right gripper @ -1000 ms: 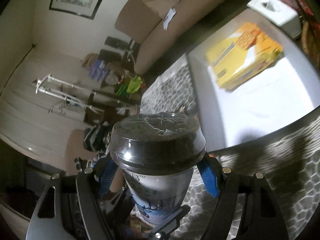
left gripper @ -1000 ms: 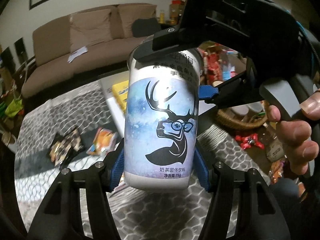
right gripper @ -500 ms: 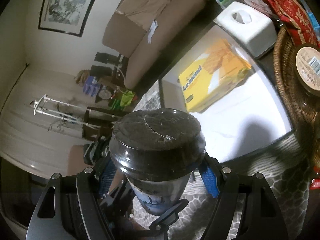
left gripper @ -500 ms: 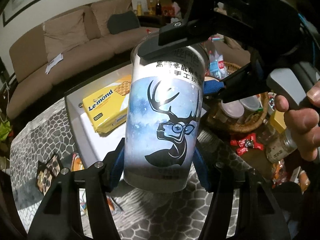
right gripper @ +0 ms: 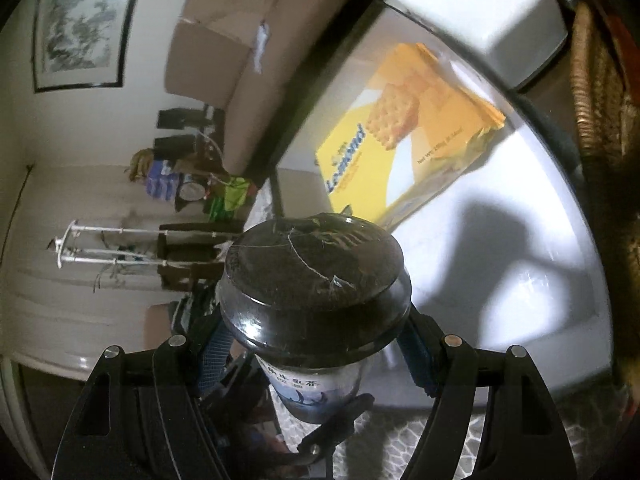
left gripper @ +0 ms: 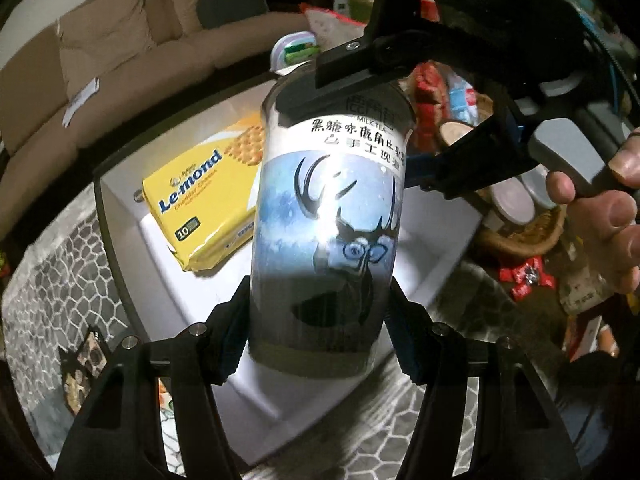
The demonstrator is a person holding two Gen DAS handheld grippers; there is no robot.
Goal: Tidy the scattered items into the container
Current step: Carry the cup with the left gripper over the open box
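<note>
Gripping one milk tea cup [left gripper: 326, 240] between them, both tools clamp it: left gripper [left gripper: 318, 328] pinches its base partway closed, right gripper [right gripper: 316, 354] wider, just under the black lid [right gripper: 316, 276].

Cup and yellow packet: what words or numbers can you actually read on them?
"MILK TEA", small, near the top of the milk tea cup, above two lines of Chinese characters too blurred to quote.
"Le-mond", blue letters on the yellow biscuit packet.
"10", on that packet's lower corner.
The small line under "Le-mond" and the packet's weight print are too blurred to read.
</note>
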